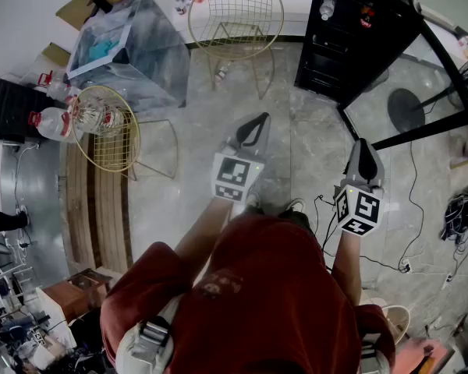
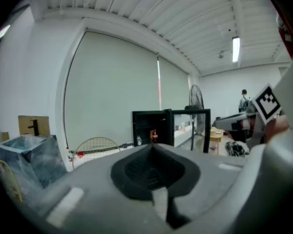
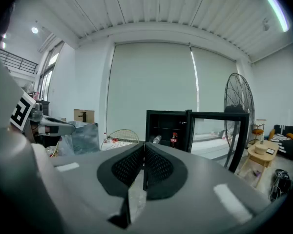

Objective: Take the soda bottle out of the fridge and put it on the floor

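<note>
Both our tongs are pressed together with nothing in them: left gripper [image 1: 256,127], then right gripper [image 1: 364,156]. The soda bottle [image 3: 174,139] sits on a shelf in the open fridge [image 1: 351,41], well ahead of us. We'd walk closer, spread one pair of jaws, and grab the bottle's body squarely.

The grey marble floor [image 1: 312,154] carries an open black fridge [image 1: 351,37], two wire chairs [image 1: 234,14], a fan base [image 1: 405,109] and loose cables [image 1: 464,209].
</note>
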`<move>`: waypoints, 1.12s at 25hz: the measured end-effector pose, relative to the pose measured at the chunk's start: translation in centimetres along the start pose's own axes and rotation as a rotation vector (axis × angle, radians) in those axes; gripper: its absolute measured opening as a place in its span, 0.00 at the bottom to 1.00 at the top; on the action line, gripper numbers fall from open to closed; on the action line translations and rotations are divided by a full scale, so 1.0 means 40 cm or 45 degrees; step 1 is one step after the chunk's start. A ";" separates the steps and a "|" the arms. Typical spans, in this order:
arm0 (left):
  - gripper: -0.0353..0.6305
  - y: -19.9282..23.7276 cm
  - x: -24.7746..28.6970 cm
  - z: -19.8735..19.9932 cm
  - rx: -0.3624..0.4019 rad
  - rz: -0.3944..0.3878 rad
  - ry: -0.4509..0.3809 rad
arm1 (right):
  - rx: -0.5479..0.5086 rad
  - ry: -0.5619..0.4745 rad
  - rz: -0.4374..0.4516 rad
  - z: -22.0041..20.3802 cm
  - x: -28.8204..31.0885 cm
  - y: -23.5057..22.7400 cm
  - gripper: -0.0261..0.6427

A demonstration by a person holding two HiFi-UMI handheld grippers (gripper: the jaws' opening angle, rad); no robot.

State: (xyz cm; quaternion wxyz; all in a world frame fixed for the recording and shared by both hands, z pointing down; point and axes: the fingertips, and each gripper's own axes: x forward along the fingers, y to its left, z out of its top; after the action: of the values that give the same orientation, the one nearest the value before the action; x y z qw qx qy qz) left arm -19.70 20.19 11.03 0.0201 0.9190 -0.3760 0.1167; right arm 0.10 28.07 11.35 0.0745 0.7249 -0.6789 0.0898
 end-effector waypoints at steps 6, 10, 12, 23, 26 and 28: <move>0.05 -0.047 0.026 0.015 0.021 -0.008 -0.008 | 0.032 -0.020 -0.020 -0.018 -0.014 -0.052 0.04; 0.05 -0.078 0.027 0.024 0.040 0.004 -0.004 | 0.037 -0.038 -0.015 -0.020 -0.028 -0.079 0.04; 0.05 -0.097 0.032 0.027 0.041 0.007 -0.003 | 0.044 -0.038 -0.003 -0.022 -0.032 -0.094 0.04; 0.05 -0.243 0.095 0.030 0.053 0.023 0.019 | 0.116 -0.024 0.043 -0.076 -0.064 -0.229 0.04; 0.05 -0.293 0.118 0.030 0.055 0.023 0.023 | 0.126 -0.010 0.055 -0.098 -0.075 -0.279 0.04; 0.05 -0.325 0.129 0.024 0.050 0.023 0.034 | 0.130 0.002 0.062 -0.113 -0.083 -0.307 0.04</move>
State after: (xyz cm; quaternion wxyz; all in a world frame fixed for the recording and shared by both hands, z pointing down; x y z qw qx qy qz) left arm -6.92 25.86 11.94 0.0059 0.9141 -0.3817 0.1366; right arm 12.04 33.15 15.16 0.0359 0.7110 -0.6908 0.1267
